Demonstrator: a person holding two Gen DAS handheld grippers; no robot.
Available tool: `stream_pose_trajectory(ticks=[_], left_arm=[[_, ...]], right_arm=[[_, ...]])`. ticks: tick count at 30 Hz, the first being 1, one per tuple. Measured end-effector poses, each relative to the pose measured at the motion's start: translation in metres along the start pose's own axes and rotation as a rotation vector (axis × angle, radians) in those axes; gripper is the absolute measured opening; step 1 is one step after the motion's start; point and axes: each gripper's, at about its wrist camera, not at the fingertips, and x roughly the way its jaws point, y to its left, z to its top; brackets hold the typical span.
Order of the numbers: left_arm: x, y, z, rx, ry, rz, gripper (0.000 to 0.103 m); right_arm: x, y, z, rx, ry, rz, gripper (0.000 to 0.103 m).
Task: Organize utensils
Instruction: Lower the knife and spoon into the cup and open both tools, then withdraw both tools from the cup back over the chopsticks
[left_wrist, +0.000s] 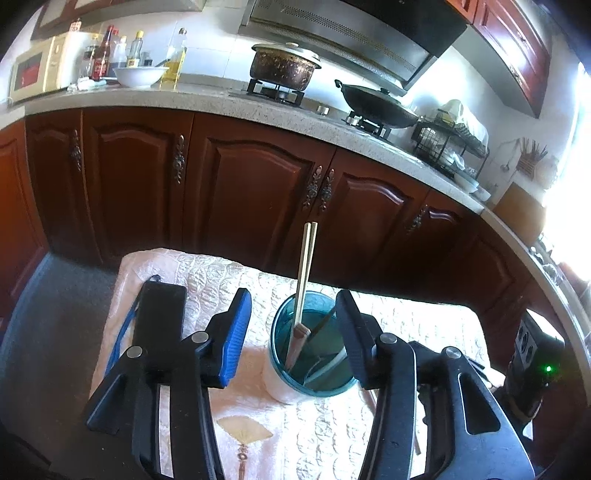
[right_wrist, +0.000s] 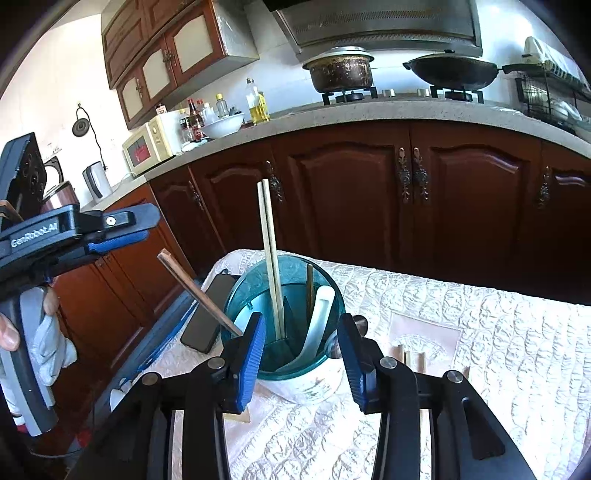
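Note:
A teal utensil holder (left_wrist: 312, 363) stands on the quilted table cloth (left_wrist: 325, 435). It also shows in the right wrist view (right_wrist: 284, 325). A pair of pale chopsticks (left_wrist: 306, 266) stands upright in it; they appear in the right wrist view (right_wrist: 269, 258) with a white spoon (right_wrist: 317, 325) and a dark stick (right_wrist: 309, 291). A brown chopstick (right_wrist: 195, 291) leans out of the holder to the left. My left gripper (left_wrist: 293, 332) is open just behind the holder; it appears at the left in the right wrist view (right_wrist: 122, 236). My right gripper (right_wrist: 301, 354) is open around the holder's near side.
A black phone (left_wrist: 159, 325) lies on the cloth left of the holder. Several wooden chopsticks (right_wrist: 410, 360) lie on the cloth to the right of it. Brown cabinets (left_wrist: 258, 192) and a counter with a pot (left_wrist: 282, 66) and wok (left_wrist: 380, 105) stand behind.

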Motion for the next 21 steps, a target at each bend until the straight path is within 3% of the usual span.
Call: stream_pose_trajectory(ticks=[9,21], left_arm=[[-0.014,-0.016,-0.034,0.051,0.011,0.036,0.047],[0.009,-0.060,-0.071,0.117,0.051,0.033,0.047]], right_arm=[[-0.015,0.003,-0.007,-0.020,0.011,-0.058,0.042],[-0.049,-0.021,-0.023,0.003,0.016,-0.143,0.042]])
